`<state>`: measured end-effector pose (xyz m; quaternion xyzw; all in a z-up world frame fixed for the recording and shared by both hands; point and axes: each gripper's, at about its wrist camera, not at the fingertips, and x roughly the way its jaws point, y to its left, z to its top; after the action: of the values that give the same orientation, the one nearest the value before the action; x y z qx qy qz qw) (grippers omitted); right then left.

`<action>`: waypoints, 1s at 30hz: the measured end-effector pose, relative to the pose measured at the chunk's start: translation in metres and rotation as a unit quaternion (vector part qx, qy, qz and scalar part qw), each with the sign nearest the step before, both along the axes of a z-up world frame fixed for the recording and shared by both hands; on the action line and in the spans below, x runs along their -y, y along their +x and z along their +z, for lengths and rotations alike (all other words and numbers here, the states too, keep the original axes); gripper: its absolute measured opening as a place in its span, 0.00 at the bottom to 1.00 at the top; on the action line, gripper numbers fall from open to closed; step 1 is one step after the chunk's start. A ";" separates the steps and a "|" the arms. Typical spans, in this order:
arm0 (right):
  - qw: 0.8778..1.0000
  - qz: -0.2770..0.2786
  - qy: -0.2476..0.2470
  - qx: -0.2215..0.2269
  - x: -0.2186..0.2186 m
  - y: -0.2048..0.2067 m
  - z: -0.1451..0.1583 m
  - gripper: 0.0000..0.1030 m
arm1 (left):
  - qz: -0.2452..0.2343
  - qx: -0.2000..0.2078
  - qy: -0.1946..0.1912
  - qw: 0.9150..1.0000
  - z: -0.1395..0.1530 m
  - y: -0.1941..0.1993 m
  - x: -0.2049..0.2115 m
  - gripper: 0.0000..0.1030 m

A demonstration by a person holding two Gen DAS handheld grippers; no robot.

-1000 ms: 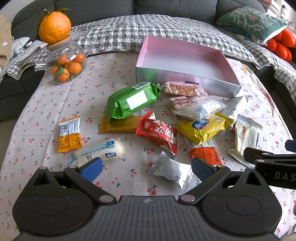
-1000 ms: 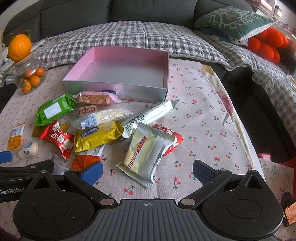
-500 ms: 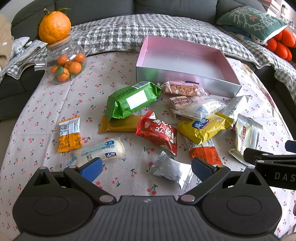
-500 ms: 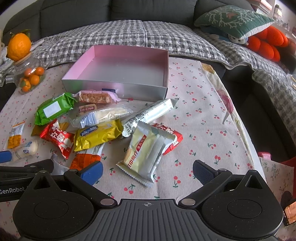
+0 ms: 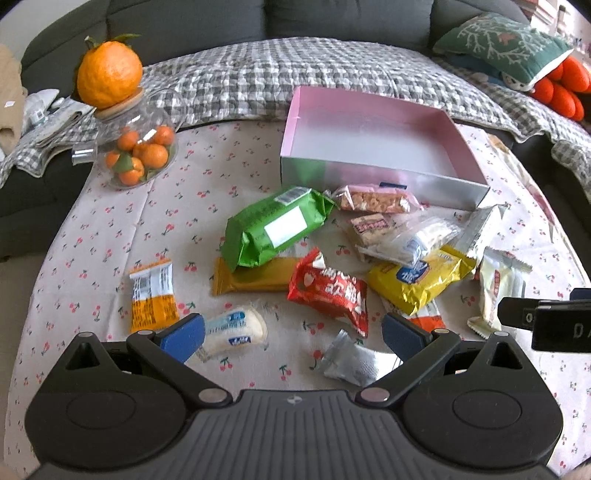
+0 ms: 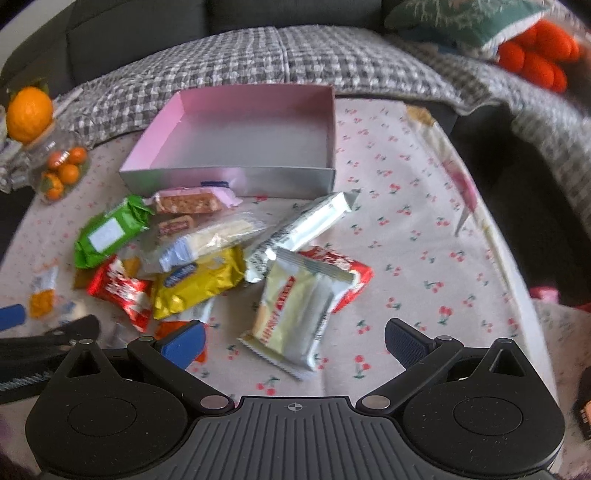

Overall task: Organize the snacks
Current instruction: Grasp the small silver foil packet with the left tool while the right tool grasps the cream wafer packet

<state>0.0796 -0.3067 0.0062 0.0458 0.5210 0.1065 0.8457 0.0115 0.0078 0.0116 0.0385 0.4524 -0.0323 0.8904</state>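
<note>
Box (image 6: 243, 147) sat bare. Both grippers, L (image 5: 291, 334) & R (image 6: 293, 338), spread wide, nothing pinched. Best straddled cream pack (image 6: 295, 314) across narrow side, squeezed gently, lifted clear.

White letter "D" on the right gripper (image 5: 559, 328); snack wrapper print unreadable.

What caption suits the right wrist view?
Open right hand-held gripper above cream snack packet, empty pink box beyond.

Home living room, dark sofa (image 5: 207, 22) with checked throw (image 5: 295, 70), cushion (image 5: 506, 40), cherry-print tablecloth (image 5: 110, 229)
</note>
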 end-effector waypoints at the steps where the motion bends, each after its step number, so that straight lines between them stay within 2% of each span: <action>1: 1.000 -0.005 -0.002 -0.001 0.001 0.001 0.003 1.00 | -0.002 0.000 -0.004 1.000 0.001 0.001 -0.001 0.99; 6: 1.000 0.003 0.008 -0.007 0.002 0.008 0.009 1.00 | -0.016 -0.001 -0.011 1.000 0.007 0.007 -0.004 0.99; 9: 0.999 0.014 0.026 -0.023 0.004 0.015 0.014 1.00 | -0.027 -0.027 -0.023 0.999 0.005 0.013 -0.006 0.99; 12: 0.999 0.007 0.029 -0.022 0.009 0.021 0.014 1.00 | -0.029 -0.049 -0.053 0.997 -0.002 0.015 -0.010 0.98; 14: 0.999 -0.002 0.043 -0.030 0.015 0.024 0.007 1.00 | -0.026 -0.055 -0.069 0.996 -0.009 0.014 -0.012 0.95; 16: 0.997 -0.020 0.061 -0.047 0.021 0.026 -0.007 1.00 | -0.013 -0.066 -0.091 0.994 -0.019 0.014 -0.015 0.87; 19: 0.989 -0.051 0.094 -0.100 0.027 0.031 -0.033 0.99 | 0.008 -0.102 -0.135 0.986 -0.034 0.016 -0.019 0.73; 20: 0.987 -0.058 0.101 -0.110 0.027 0.032 -0.037 0.98 | 0.014 -0.110 -0.146 0.983 -0.038 0.017 -0.020 0.72; 22: 0.986 -0.069 0.100 -0.112 0.025 0.033 -0.042 0.98 | 0.024 -0.114 -0.160 0.980 -0.041 0.016 -0.020 0.65; 25: 0.988 -0.083 0.084 -0.102 0.021 0.036 -0.043 0.98 | 0.036 -0.112 -0.174 0.978 -0.041 0.016 -0.018 0.60; 30: 0.986 -0.091 0.088 -0.106 0.018 0.039 -0.052 0.86 | 0.054 -0.105 -0.182 0.976 -0.046 0.016 -0.019 0.51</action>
<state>0.1188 -0.3249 -0.0455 0.1782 0.5898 0.0696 0.7845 0.0270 0.0271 -0.0343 -0.1518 0.5314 -0.0700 0.8305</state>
